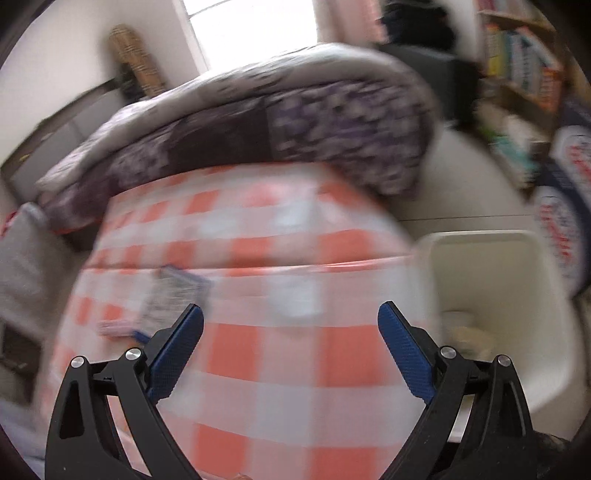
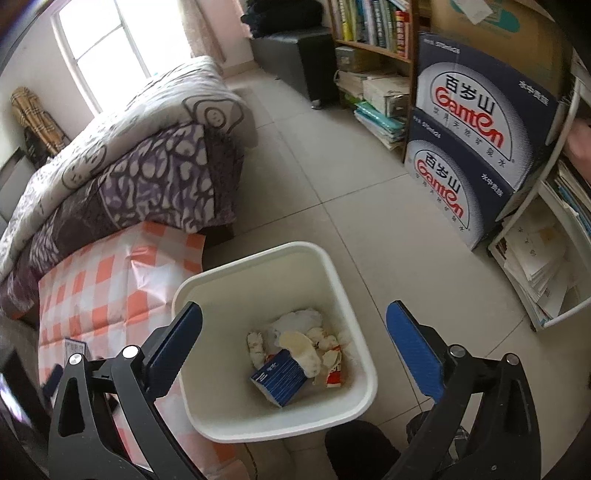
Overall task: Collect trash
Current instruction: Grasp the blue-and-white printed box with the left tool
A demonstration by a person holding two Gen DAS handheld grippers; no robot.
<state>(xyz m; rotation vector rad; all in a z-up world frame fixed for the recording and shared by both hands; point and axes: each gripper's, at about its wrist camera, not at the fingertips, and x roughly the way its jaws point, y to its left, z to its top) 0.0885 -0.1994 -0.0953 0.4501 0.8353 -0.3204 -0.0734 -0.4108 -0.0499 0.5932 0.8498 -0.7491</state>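
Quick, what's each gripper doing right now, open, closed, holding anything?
Left gripper: open, nothing between its fingers, over the checked cloth.
Right gripper: open, empty, above the white bin.

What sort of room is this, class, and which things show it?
Most likely a bedroom that doubles as a study: a folded quilt on a bed, a bookshelf full of books, and a waste bin on the tiled floor.

Daylight poured in from the window, which was blown out to pure white on my feed. The left wrist view was smeared with motion blur, the checked cloth all mushy, while the right one stayed sharp. Both had heavy fisheye bending and dark corners. Shadows looked soft.
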